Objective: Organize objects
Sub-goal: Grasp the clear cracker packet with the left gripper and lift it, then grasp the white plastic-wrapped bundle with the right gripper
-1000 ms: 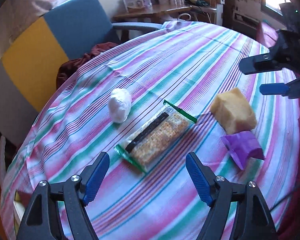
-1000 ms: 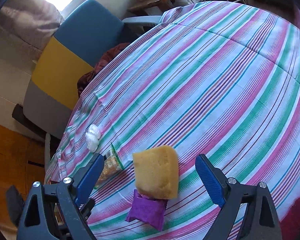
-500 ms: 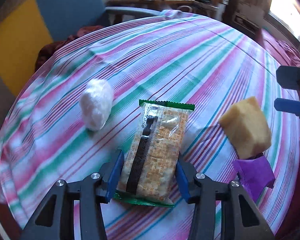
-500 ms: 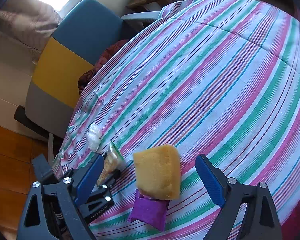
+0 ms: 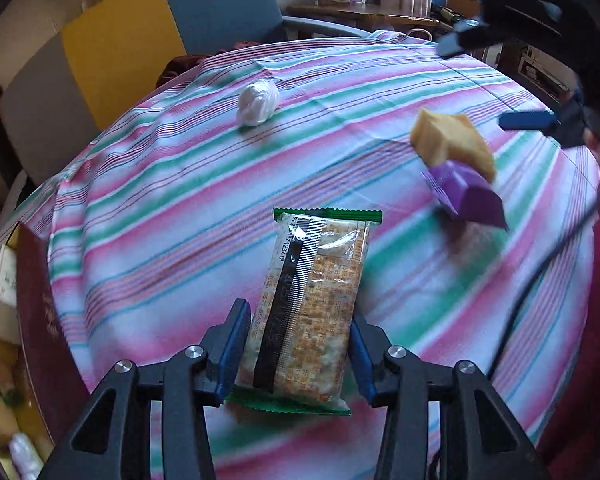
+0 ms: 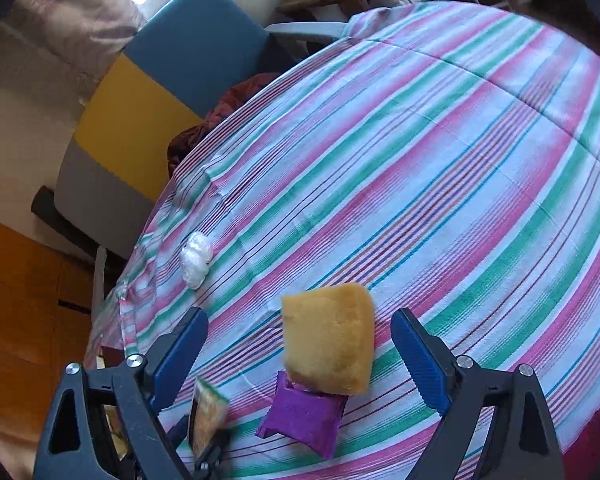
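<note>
My left gripper point(image 5: 298, 350) is shut on a cracker packet point(image 5: 310, 304) with green ends and holds it above the striped tablecloth point(image 5: 180, 208). The packet also shows in the right wrist view point(image 6: 208, 416). A white wrapped ball point(image 5: 258, 102) lies at the far side of the table. A yellow sponge-like block point(image 5: 452, 144) rests partly on a purple pouch point(image 5: 466, 196) at the right. My right gripper point(image 6: 300, 352) is open and hovers above the yellow block point(image 6: 328, 338) and purple pouch point(image 6: 300, 418), holding nothing.
A dark red box point(image 5: 44, 320) holding several small items stands at the table's left edge. A blue, yellow and grey chair point(image 5: 132, 28) stands behind the table. A wooden desk with boxes point(image 5: 360, 8) is further back.
My left gripper closed around the cracker packet and lifted it, swinging left toward the box. My right gripper stayed open over the yellow block, moving slightly.
</note>
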A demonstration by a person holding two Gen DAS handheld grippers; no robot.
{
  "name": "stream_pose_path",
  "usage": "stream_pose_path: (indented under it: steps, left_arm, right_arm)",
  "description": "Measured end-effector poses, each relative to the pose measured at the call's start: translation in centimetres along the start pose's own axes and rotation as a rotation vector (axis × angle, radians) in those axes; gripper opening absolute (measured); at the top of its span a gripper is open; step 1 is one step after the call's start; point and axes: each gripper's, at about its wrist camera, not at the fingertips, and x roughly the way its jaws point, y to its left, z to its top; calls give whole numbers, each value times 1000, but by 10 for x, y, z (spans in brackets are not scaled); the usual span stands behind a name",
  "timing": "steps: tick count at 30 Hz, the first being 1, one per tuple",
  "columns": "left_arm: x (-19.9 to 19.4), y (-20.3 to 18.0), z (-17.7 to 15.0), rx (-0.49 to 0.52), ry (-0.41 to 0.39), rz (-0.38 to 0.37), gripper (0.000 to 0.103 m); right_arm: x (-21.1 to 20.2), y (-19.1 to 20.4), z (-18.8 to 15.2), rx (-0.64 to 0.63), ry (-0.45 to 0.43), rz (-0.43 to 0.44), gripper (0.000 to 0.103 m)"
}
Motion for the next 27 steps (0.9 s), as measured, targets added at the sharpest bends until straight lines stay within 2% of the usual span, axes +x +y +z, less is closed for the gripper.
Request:
stream_pose_path:
  steps: [5, 11, 13, 20, 24, 27]
  left_arm:
    - [-6, -9, -10, 0, -31, 17, 46]
    - [-15, 7, -27, -105, -64, 15, 46]
    - [-14, 13, -31, -109, -72, 23, 46]
    - [-10, 19, -36, -118, -112, -23, 47]
    - [-9, 23, -37, -133, -126, -51, 47]
    - [-7, 26, -38, -141, -136, -64, 46]
  right_arm:
    - [2, 20, -7, -100, 4, 8, 93]
    - [17, 46, -16, -208, 81, 28, 88]
    - [25, 59, -14, -244, 96, 22, 88]
    - [85, 102, 16, -248, 137, 10, 82]
    - [127, 122, 38, -251, 141, -54, 79]
    - [158, 130, 46, -250, 169, -93, 74]
